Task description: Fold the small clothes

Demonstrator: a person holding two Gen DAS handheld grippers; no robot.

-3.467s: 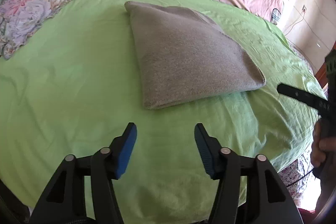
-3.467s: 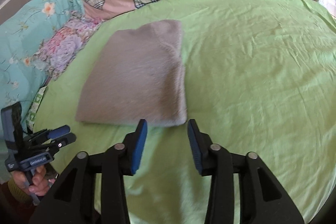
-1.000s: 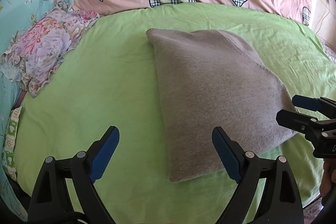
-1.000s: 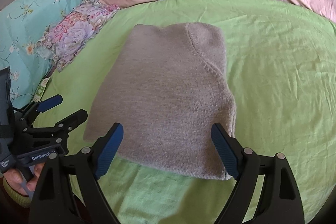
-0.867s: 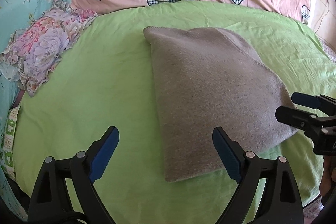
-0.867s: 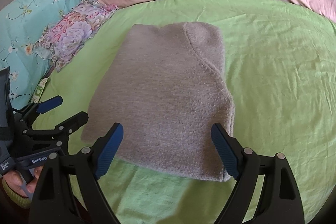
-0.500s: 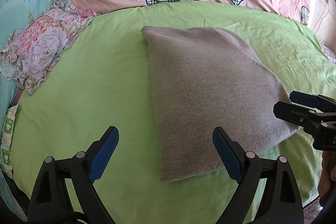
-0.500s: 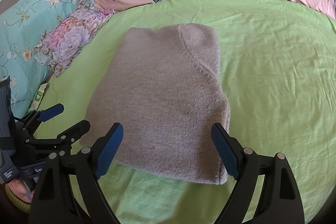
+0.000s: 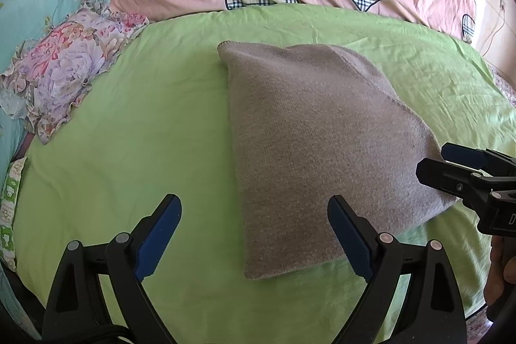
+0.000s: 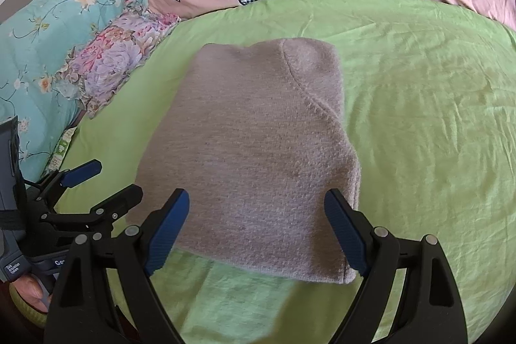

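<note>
Folded grey knitted garment point(image 10: 254, 157) lies on green bedsheet point(image 10: 435, 118); left gripper point(image 9: 254, 234) and right gripper point(image 10: 256, 224) fingers wide apart, empty; pinching only the top layer risks undoing the stacked folds.

The left gripper point(image 9: 254, 234) is sitting at six o'clock in its own view, its two blue-padded fingers point(image 9: 158, 236) spreading wide apart with nothing between them. The right gripper point(image 10: 256, 229) is gaping just as wide, also gripping nothing. Seen from the left camera, the right gripper is poking in at three o'clock, a bare hand point(image 9: 498, 276) wrapping its handle near four o'clock. Seen from the right camera, the left gripper is reaching in around eight o'clock.
</note>
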